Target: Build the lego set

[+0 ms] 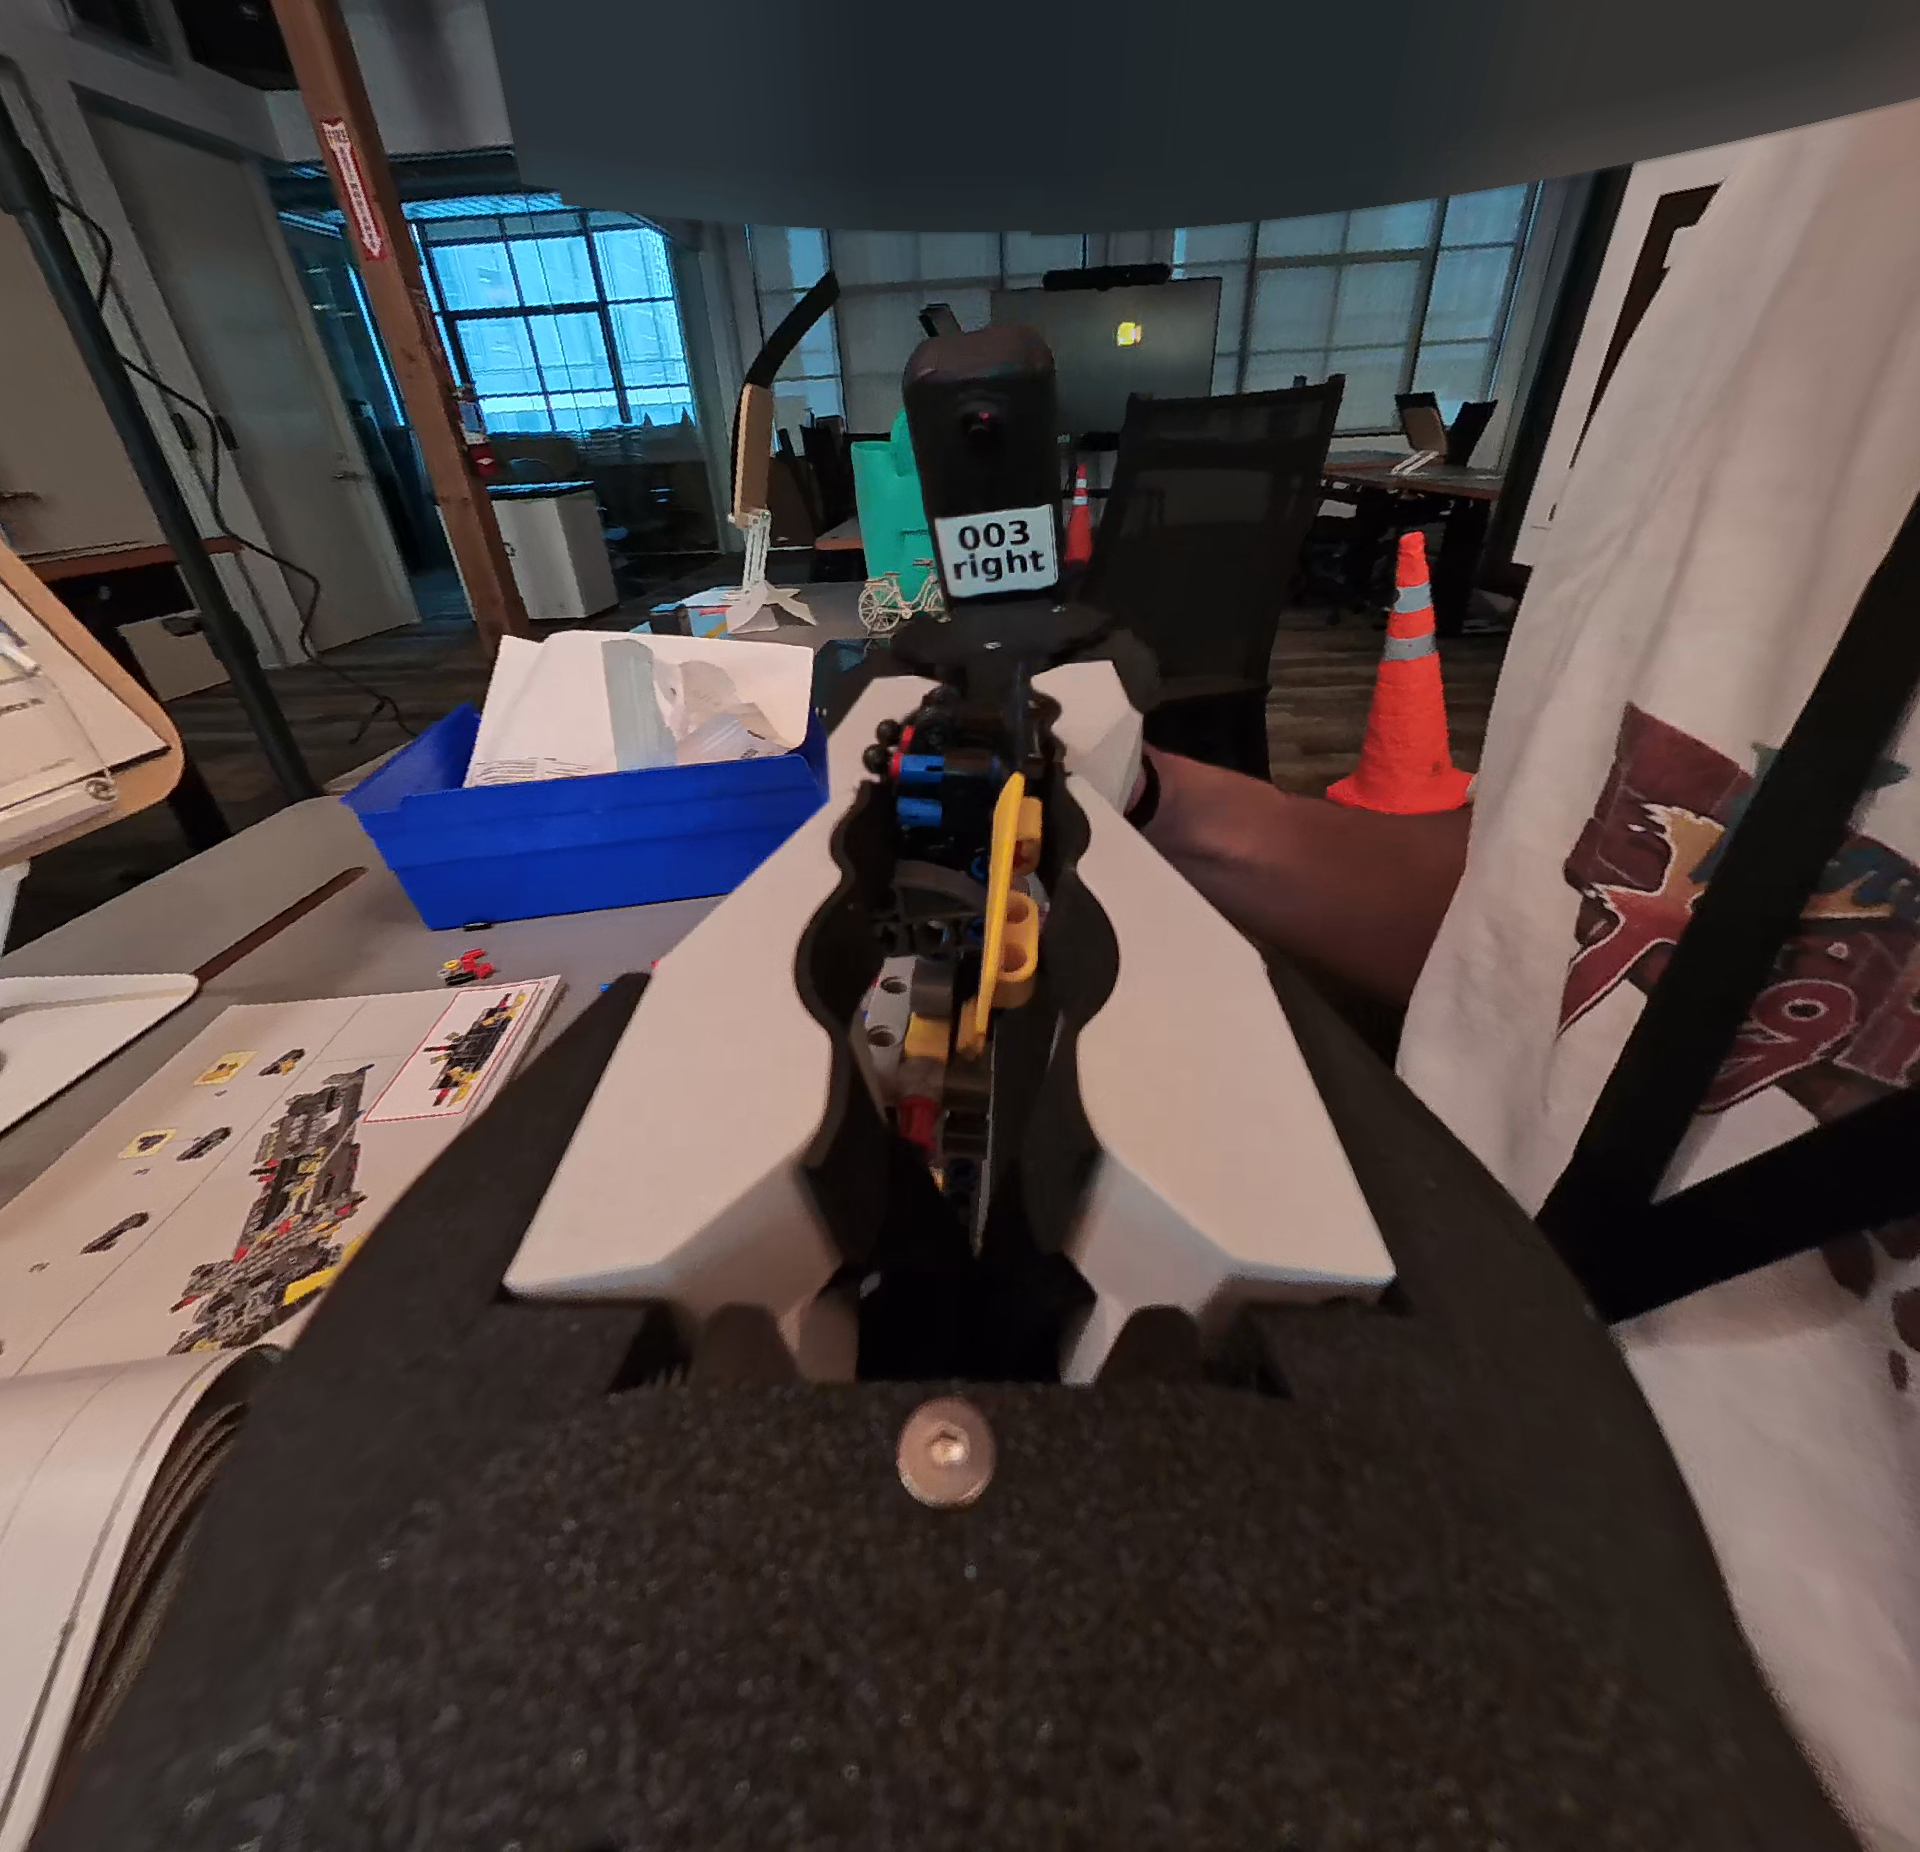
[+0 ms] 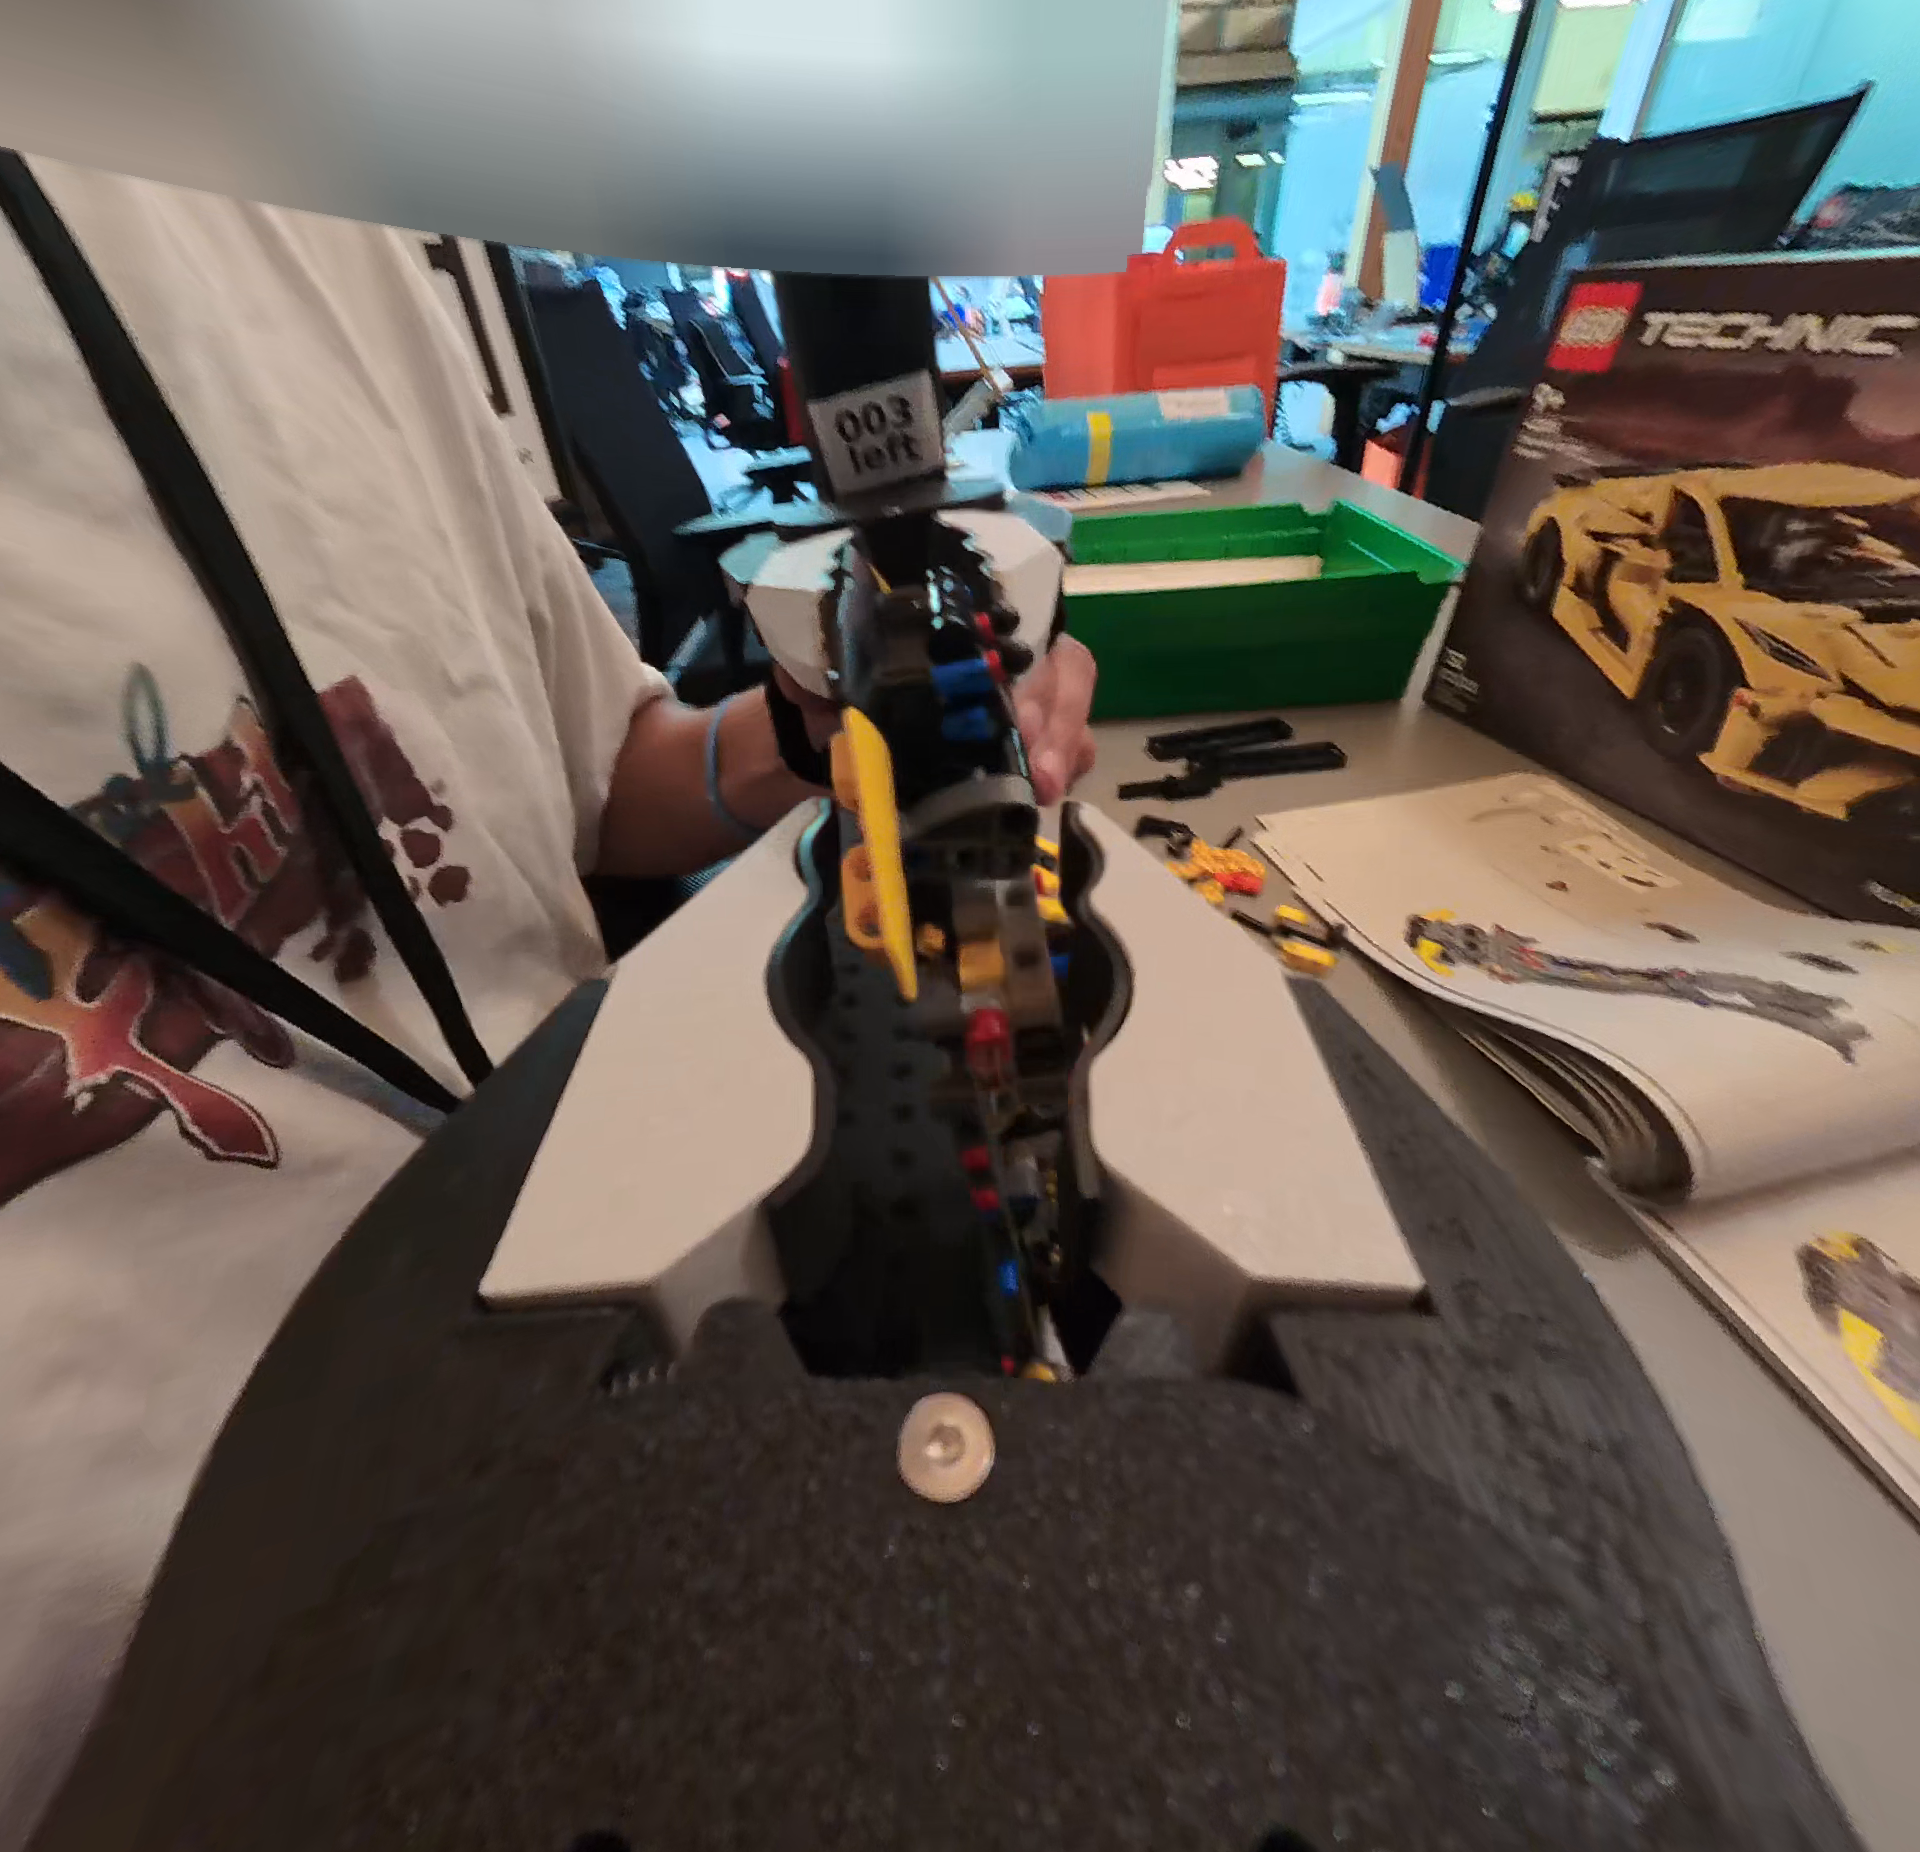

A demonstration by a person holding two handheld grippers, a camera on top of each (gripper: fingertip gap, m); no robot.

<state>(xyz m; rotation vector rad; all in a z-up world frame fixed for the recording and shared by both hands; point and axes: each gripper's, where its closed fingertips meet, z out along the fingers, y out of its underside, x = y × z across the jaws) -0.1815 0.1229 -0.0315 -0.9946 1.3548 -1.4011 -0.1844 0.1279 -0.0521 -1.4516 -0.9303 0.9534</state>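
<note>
Between the two grippers, held up above the grey desk (image 1: 156,898), a long, partly built black lego assembly (image 1: 951,961) with yellow, blue and red pieces is gripped from both ends. The left gripper (image 1: 951,763) is clenched on one end of the assembly, its white jaws pressed against the sides. The right gripper (image 2: 940,836) is likewise clenched on the opposite end, and a thin yellow curved panel (image 2: 878,857) is seen standing along the assembly's edge. A person's hand (image 2: 1055,722) is wrapped around the far gripper's handle in the right wrist view. On the desk, an open instruction booklet (image 1: 270,1158) with printed build diagrams lies to one side, near a blue plastic bin (image 1: 582,826) stuffed with white paper. In the right wrist view, loose yellow and black lego pieces (image 2: 1221,872) are scattered beside the booklet, with a green plastic tray (image 2: 1257,597) and the dark cardboard set box (image 2: 1704,597) showing a yellow car behind them.
</note>
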